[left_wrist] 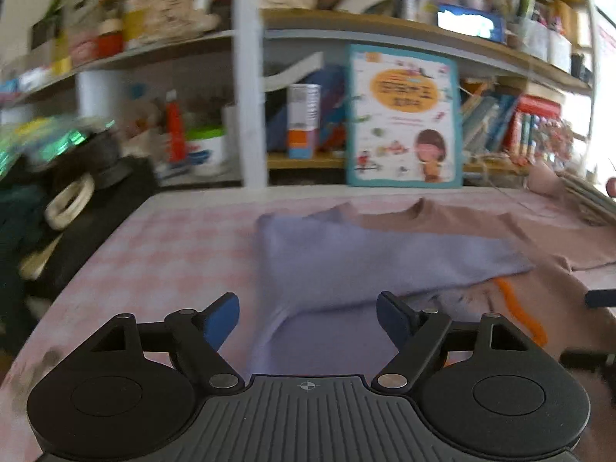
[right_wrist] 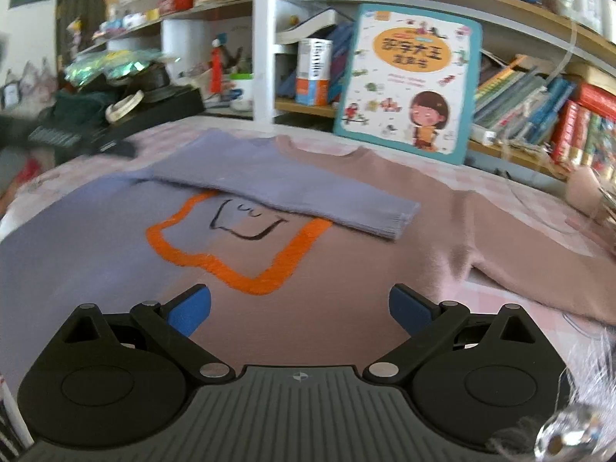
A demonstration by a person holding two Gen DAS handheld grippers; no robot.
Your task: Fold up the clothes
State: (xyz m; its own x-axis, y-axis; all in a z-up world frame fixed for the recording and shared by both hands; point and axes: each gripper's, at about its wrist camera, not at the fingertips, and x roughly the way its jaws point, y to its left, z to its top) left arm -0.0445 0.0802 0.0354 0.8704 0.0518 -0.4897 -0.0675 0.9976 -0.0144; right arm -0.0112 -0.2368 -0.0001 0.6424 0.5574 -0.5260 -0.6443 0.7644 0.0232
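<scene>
Early in the fold, I judge. The two-tone knit sweater, lavender and dusty pink with an orange outline patch (right_wrist: 238, 246), lies flat on the pink-checked worktop (left_wrist: 173, 238). Its lavender sleeve (right_wrist: 292, 196) is already laid across the chest; the pink sleeve (right_wrist: 539, 265) is still spread out, body unfolded. My left gripper (left_wrist: 308, 321) and right gripper (right_wrist: 300, 310) both stand open, holding nothing. Containers: only a white tub with green lid (left_wrist: 206, 150) on the shelf, contents hidden.
</scene>
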